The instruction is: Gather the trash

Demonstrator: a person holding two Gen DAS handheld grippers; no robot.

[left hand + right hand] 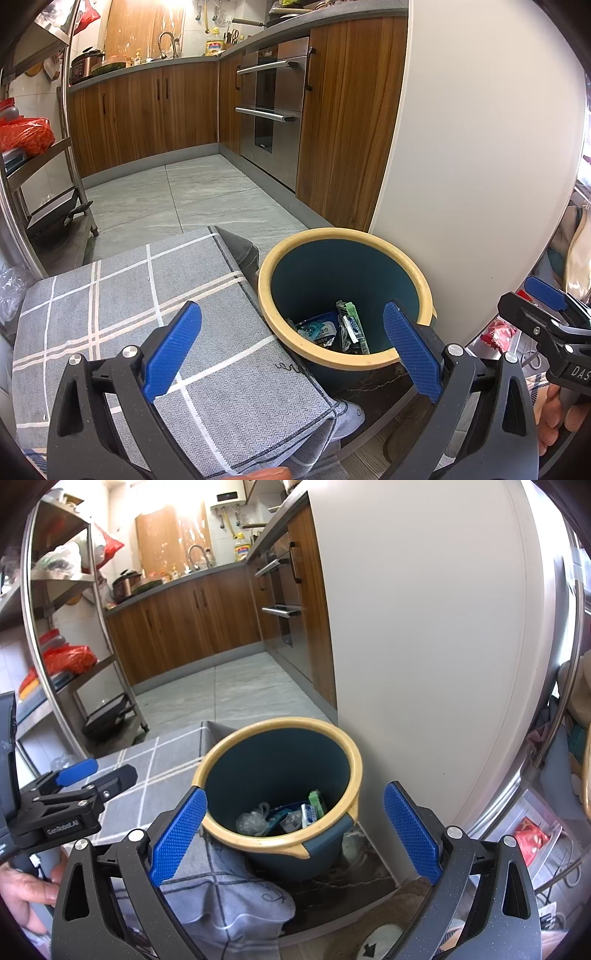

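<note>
A dark teal trash bin with a yellow rim stands on the floor against a white wall. Inside lie wrappers and a crumpled clear plastic bag. My left gripper hovers open above the bin's near rim and the grey checked cloth, with nothing between its fingers. My right gripper is open too, empty, straddling the bin from above. Each gripper shows at the edge of the other's view.
The checked cloth covers a low surface left of the bin. A steel shelf rack with a red bag stands at left. Wooden cabinets and an oven line the back. Grey tile floor lies beyond.
</note>
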